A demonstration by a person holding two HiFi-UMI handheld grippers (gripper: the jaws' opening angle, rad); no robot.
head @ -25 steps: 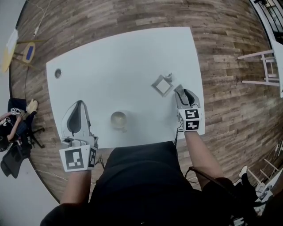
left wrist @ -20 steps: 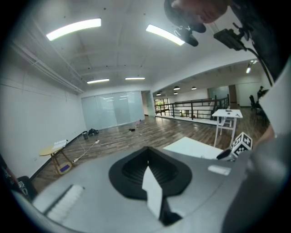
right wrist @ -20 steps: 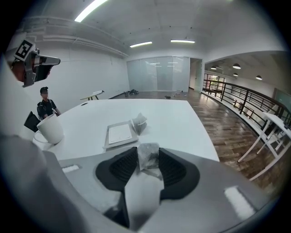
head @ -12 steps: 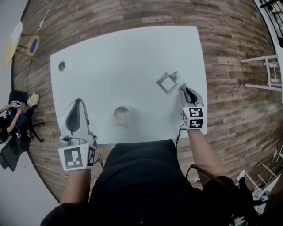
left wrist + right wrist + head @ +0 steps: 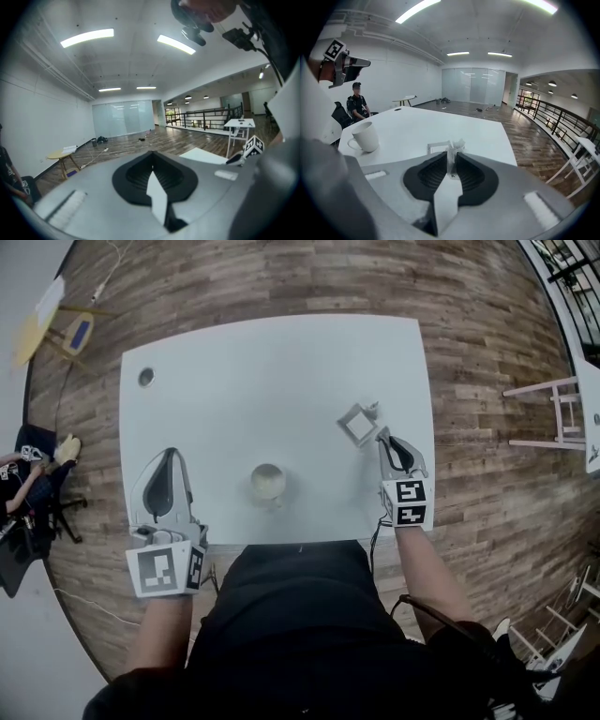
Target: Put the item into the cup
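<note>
Head view: glossy white round cup (image 5: 268,482) is sitting on the matte white table (image 5: 234,371). My right gripper (image 5: 381,434) is hovering at its 3 o'clock, just beside a square white tray (image 5: 359,424).

Left gripper view: my left gripper (image 5: 151,161) is pressing together on nothing.

Right gripper view: my jaws have just been closing and are pinching a thin crinkled sachet (image 5: 452,154).

- White surface (image 5: 262,381), rectangular; one round cable hole (image 5: 146,377) near its far-left corner.
- Wood-plank floor (image 5: 487,334) all round.
- White-framed furniture (image 5: 539,385), right side.
- Seated person (image 5: 358,107), left side.
</note>
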